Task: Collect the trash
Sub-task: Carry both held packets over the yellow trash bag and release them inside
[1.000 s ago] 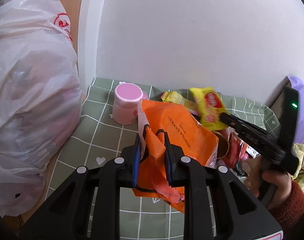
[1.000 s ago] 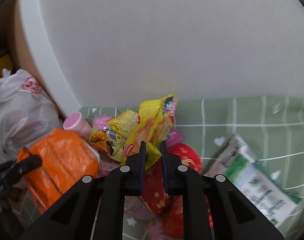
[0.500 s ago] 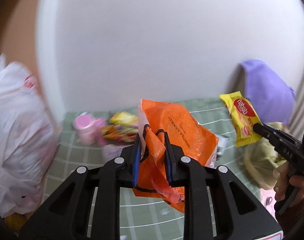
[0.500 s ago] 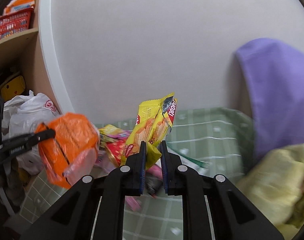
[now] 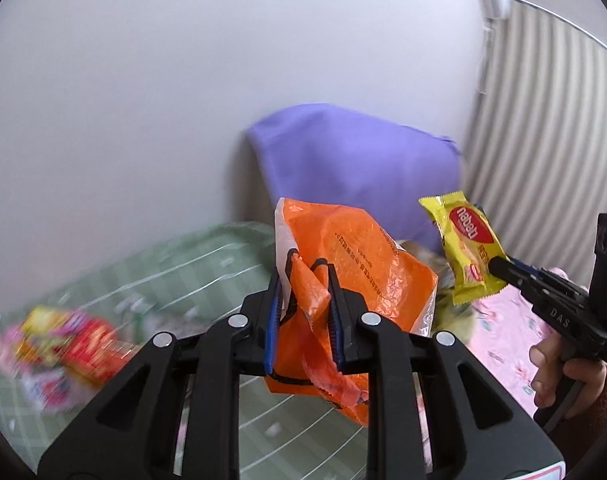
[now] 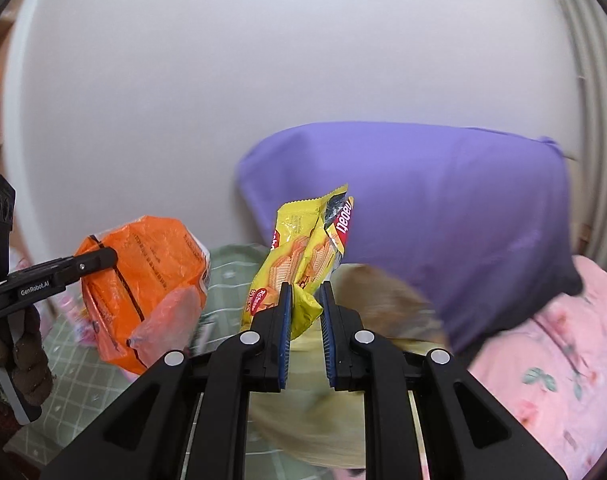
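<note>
carry phase, judged from both wrappers up in the air. left gripper (image 5: 303, 300) jaws clamped on a fold of the orange bag (image 5: 355, 256), which hangs clear above the green checked cloth (image 5: 207, 256). right gripper (image 6: 305, 304) jaws pinched on the lower corner of the yellow wafer wrapper (image 6: 303, 256), held upright in front of the purple pillow (image 6: 443, 216) and above the pink floral bedding (image 6: 563, 344). more wrappers (image 5: 63, 340) blurred on the cloth at far left, not yet picked. no bin or sack visible in either view, so drop point unknown. best handled so: keep both grips firm, since thin crinkly film can slide out of a corner pinch; keep the two loads apart so the orange bag does not snag the wafer wrapper; release only once over the container, one side at a time.
</note>
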Available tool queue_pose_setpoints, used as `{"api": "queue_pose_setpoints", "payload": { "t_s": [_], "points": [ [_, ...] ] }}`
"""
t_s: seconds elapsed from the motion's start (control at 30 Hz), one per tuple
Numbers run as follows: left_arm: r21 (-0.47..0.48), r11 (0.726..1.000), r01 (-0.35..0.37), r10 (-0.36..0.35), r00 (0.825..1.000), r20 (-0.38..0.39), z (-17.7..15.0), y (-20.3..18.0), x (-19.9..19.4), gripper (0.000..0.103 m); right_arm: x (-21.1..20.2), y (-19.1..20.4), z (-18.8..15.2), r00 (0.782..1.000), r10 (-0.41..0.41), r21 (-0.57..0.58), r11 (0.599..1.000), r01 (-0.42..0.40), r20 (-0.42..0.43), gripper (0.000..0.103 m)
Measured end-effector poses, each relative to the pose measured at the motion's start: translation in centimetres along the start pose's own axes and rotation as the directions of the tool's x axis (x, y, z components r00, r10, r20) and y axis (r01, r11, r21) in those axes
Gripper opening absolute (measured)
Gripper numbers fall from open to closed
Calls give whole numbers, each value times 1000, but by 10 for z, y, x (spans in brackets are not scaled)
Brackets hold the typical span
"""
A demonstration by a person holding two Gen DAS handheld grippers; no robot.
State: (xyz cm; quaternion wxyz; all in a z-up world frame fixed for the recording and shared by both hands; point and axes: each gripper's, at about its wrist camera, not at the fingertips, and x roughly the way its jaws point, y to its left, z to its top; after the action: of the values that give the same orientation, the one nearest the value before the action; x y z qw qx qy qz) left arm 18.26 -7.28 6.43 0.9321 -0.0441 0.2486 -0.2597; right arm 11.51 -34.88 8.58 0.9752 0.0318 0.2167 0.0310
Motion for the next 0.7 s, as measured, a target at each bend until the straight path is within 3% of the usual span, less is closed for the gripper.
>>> {"api": "queue_pose_setpoints", "payload": {
  "t_s": [0.13, 0.23, 0.33, 0.4, 0.47, 0.57, 0.7],
  "points": [
    [59, 990, 131, -131, 991, -3, 19, -40, 41, 20, -22, -34, 3, 992, -119, 41, 992, 117, 32, 15],
    [123, 978, 167, -163, 986, -42, 21, -74, 87, 20, -33, -52, 4, 985, -165, 66, 985, 162, 42, 15],
    [192, 951, 241, -200, 957, -209, 5, -102, 136, 21, -40, -63, 5, 980, -197, 79, 978, 193, 40, 15],
    [276, 933, 229, -135, 937, -321, -18, -113, 163, 20, -46, -70, 2, 979, -199, 77, 978, 196, 35, 15],
    [360, 923, 139, -3, 935, -355, -35, -107, 177, 18, -42, -67, 0, 983, -180, 59, 982, 179, 25, 15],
    [284, 951, 120, 1, 921, -390, -36, -81, 177, 18, -29, -55, -5, 989, -149, 24, 989, 148, 5, 15],
    [258, 958, 122, -16, 926, -378, -31, -65, 169, 18, 6, -36, -13, 996, -46, 25, 999, 48, -74, 15]
  ]
}}
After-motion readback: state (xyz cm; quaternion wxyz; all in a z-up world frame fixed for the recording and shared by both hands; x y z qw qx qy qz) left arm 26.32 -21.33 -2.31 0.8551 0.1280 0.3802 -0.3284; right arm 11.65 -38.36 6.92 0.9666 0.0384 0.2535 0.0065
